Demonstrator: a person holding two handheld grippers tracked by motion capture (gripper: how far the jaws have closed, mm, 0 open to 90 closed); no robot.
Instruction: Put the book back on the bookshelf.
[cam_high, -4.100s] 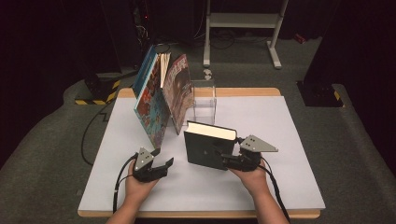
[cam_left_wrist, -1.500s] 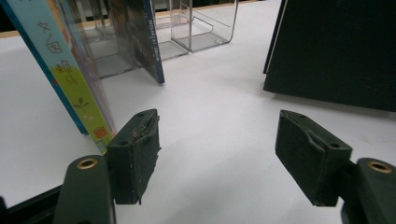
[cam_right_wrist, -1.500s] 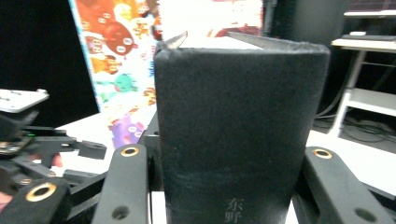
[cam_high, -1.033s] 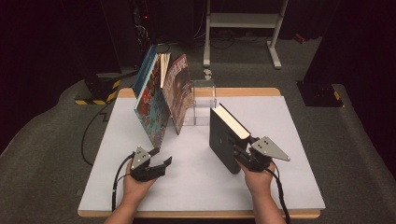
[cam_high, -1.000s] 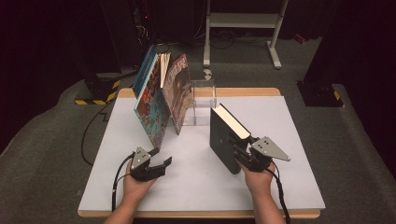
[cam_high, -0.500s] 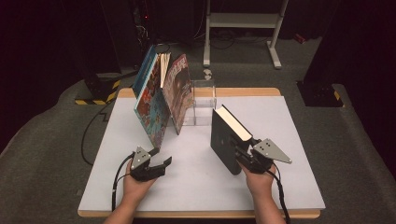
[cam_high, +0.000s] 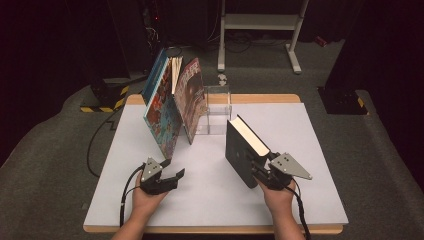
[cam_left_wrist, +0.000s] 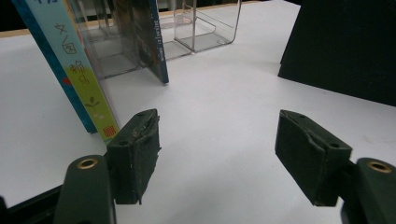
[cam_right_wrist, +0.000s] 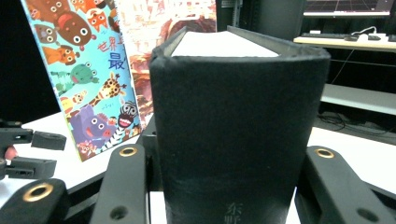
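White table (cam_high: 310, 150), grey carpet (cam_high: 380, 140), dark room

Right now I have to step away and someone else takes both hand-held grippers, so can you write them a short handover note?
Left hand-held gripper: open, empty, low over the table near the front edge.
Right hand-held gripper: shut on the black book, clamping its spine; the book stands upright on the table.
Two picture books lean in the clear rack at the back left; the rack's right end looks free.
Done: black book gripped and stood on edge.
Left: probably carry it to the rack and slot it in beside the others, then release.
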